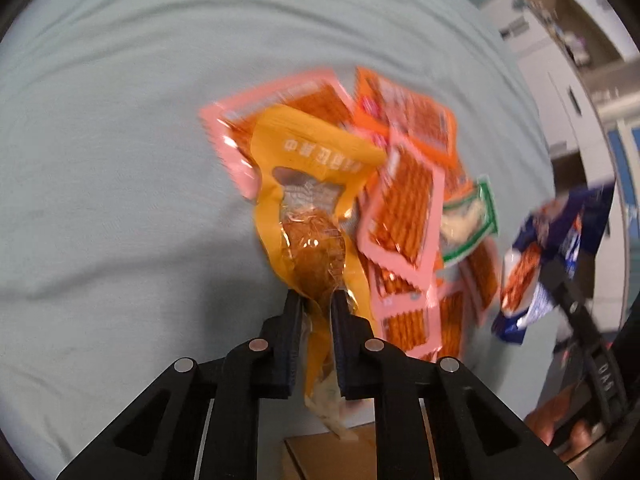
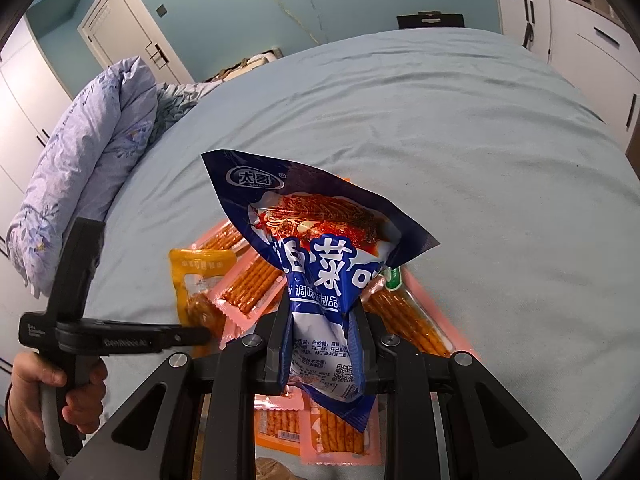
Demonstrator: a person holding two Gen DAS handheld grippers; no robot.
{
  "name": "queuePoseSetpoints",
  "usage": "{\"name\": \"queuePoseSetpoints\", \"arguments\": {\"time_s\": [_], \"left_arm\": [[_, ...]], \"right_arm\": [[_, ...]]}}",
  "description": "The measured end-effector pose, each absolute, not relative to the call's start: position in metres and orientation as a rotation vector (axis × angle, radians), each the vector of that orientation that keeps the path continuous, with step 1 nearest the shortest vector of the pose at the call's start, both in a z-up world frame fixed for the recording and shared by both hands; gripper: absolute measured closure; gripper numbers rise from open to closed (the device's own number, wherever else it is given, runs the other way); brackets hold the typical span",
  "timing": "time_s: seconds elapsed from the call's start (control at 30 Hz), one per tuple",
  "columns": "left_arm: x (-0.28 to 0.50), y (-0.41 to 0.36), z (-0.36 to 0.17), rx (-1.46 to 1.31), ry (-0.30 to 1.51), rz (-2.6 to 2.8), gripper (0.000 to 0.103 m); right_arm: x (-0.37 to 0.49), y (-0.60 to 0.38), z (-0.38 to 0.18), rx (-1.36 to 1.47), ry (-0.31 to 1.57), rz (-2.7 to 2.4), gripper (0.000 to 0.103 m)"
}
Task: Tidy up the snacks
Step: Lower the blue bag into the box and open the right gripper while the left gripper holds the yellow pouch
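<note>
My left gripper [image 1: 316, 300] is shut on a yellow snack packet [image 1: 312, 168], held above a pile of pink and orange stick-snack packets [image 1: 404, 208] on the pale blue bedsheet [image 1: 120, 140]. My right gripper [image 2: 322, 304] is shut on a blue snack bag [image 2: 316, 240], lifted over the same pile of stick-snack packets [image 2: 248, 284]. The blue bag also shows at the right of the left wrist view [image 1: 548, 256]. The left gripper [image 2: 200, 334] and the yellow packet [image 2: 196, 280] show at the left of the right wrist view. A green-edged packet [image 1: 472, 220] lies in the pile.
A folded floral quilt [image 2: 88, 152] lies at the bed's far left. White cabinets [image 2: 580, 44] stand to the right, a door [image 2: 128, 28] at the back. A brown cardboard box [image 1: 328, 456] sits below the left gripper.
</note>
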State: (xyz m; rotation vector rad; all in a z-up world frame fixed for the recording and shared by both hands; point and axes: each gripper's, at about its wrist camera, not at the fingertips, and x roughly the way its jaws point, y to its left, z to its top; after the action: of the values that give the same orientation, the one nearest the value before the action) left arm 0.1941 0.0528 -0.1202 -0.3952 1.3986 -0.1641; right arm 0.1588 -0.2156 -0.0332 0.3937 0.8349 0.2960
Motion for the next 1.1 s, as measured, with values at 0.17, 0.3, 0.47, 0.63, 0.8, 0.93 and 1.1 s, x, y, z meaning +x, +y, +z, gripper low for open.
{"name": "queuePoseSetpoints", "arguments": {"time_s": [0.17,0.3,0.47,0.63,0.8,0.93,1.1], "left_arm": [[0.171,0.077,-0.077,-0.445,1.253,-0.166,0.090],[0.141,0.077,-0.042,-0.426,1.156,-0.228,0.090],[0.081,0.070,-0.028,-0.343,1.108,-0.321,0.090],[0.037,0.074,-0.031,-0.331,1.174,-0.348,0.090],[0.032,0.058,-0.032,-0.249,1.195,-0.341,0.090],[0.030,0.054,-0.030,-0.225,1.164,-0.362,0.090],[0.023,0.043,-0.029,-0.151,1.132,-0.385,0.088]], "right_arm": [[0.140,-0.219,-0.025,0.410,0.806,0.286,0.082],[0.104,-0.226,-0.010,0.417,0.765,0.279,0.082],[0.058,-0.233,0.000,0.435,0.709,0.269,0.082],[0.014,-0.240,-0.015,0.521,0.702,0.283,0.082],[-0.005,-0.243,-0.030,0.596,0.755,0.278,0.082],[-0.026,-0.242,-0.031,0.601,0.752,0.267,0.082],[-0.038,-0.234,-0.023,0.572,0.745,0.294,0.082]]}}
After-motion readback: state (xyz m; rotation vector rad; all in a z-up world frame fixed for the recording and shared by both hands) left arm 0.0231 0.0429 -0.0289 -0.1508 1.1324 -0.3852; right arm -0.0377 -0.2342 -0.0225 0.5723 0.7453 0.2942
